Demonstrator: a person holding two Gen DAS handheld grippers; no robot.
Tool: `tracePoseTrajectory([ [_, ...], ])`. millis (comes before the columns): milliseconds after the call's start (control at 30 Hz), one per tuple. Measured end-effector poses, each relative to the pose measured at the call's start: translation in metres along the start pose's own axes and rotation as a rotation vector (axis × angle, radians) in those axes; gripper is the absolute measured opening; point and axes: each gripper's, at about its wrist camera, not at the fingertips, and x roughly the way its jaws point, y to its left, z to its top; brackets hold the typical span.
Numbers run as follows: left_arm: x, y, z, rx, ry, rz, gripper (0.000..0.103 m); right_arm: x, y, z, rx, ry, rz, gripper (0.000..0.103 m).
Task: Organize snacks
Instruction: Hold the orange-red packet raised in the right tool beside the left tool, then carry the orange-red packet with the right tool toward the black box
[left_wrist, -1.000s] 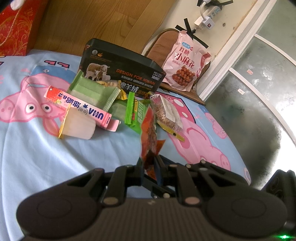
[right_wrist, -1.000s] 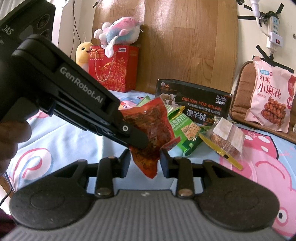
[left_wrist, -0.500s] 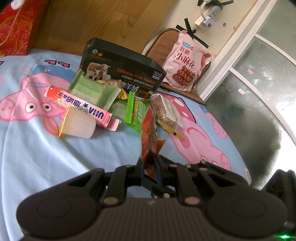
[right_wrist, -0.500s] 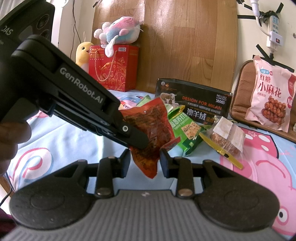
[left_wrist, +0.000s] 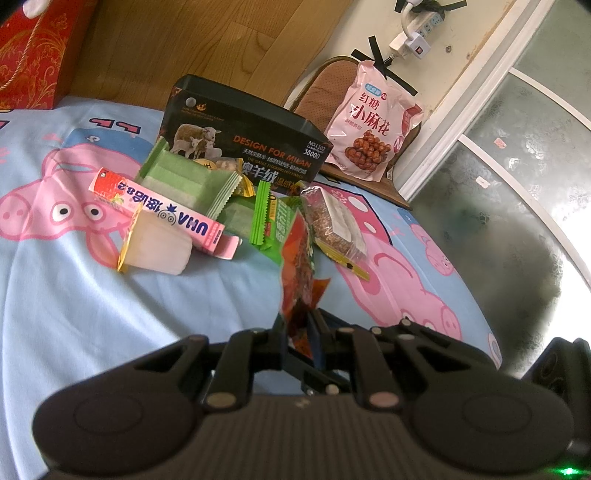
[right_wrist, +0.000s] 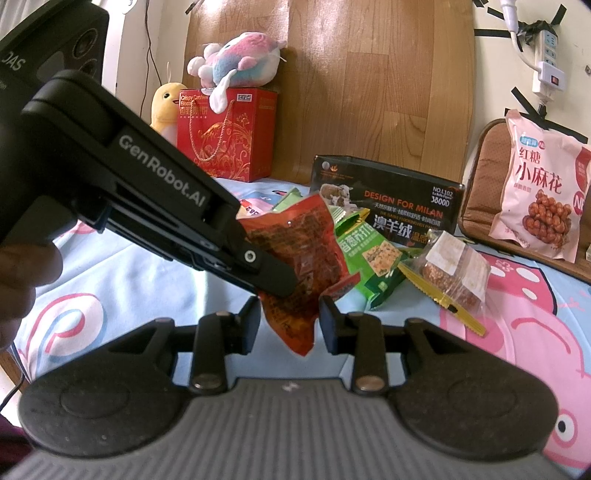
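My left gripper is shut on a red snack packet and holds it above the pig-print sheet. In the right wrist view the left gripper reaches in from the upper left, pinching the red packet at its side. The packet's lower tip hangs between the fingers of my right gripper, which stands open and does not visibly press it. Behind lie a green cracker packet, a clear-wrapped brown cake, a pink UHA box, a jelly cup and a pale green wafer packet.
A black box printed DESIGN FOR MILAN stands behind the pile. A pink bag of fried twists leans on a chair at the right. A red gift bag with plush toys sits at the back left. A hand grips the left tool.
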Motion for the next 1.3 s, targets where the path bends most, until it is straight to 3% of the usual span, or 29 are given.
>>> tracePoseTrajectory([
  [1300, 0.0013, -0.0014, -0.0008, 0.005, -0.002, 0.001, 0.012, -0.0011, 0.0002, -0.0007, 0.006, -0.003, 0.001, 0.037],
])
